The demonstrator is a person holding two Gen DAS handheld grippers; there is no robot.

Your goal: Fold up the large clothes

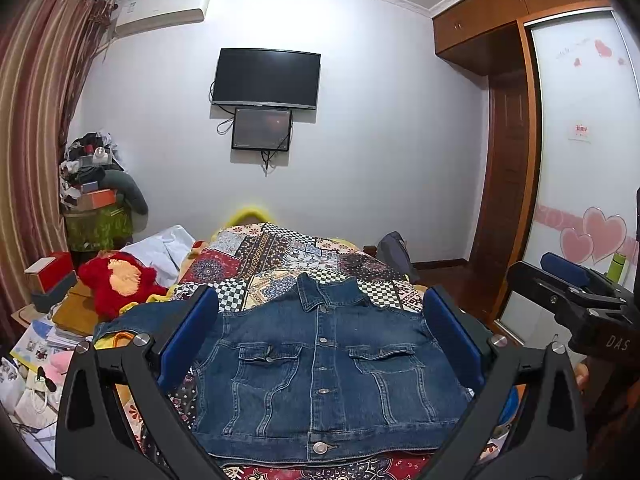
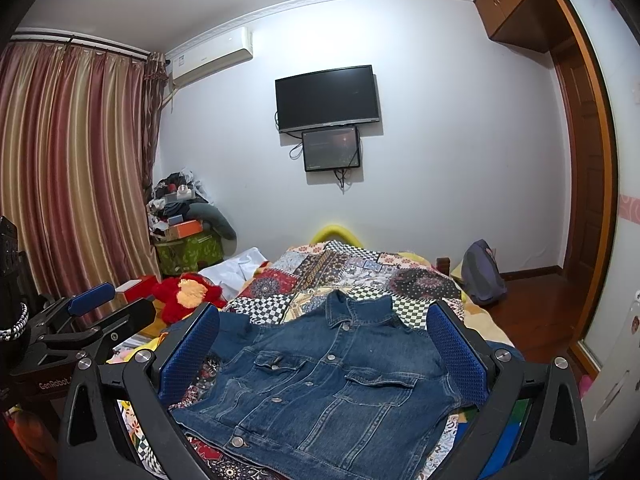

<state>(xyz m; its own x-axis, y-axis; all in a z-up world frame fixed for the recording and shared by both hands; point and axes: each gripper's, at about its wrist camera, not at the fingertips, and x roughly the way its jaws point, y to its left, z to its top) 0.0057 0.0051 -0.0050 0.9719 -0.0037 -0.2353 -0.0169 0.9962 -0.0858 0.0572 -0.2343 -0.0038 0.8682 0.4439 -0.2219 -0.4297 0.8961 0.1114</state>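
In the left wrist view, the denim jacket (image 1: 320,372) is lying flat and front-up on the patterned bedspread (image 1: 288,256), buttoned, with its collar pointing away toward the far wall and its hem nearest the camera, so its long axis is running straight ahead along the fingers. The left gripper (image 1: 320,344) is hovering above it with its blue pads spread wide, framing the jacket's chest on both sides and gripping nothing; one sleeve is trailing off to the left behind the left pad. The right gripper (image 1: 576,284) is showing at the right edge, beside the jacket's right shoulder, and it appears open. In the right wrist view, the jacket (image 2: 320,384) is appearing rotated, its button line slanting from the collar at upper right down to the hem at lower left. The right gripper (image 2: 324,352) is also spreading wide and empty above the cloth. The left gripper (image 2: 96,308) is sitting off to the left, well clear of the jacket. Both grippers seem about equally near, each closest to its own side.
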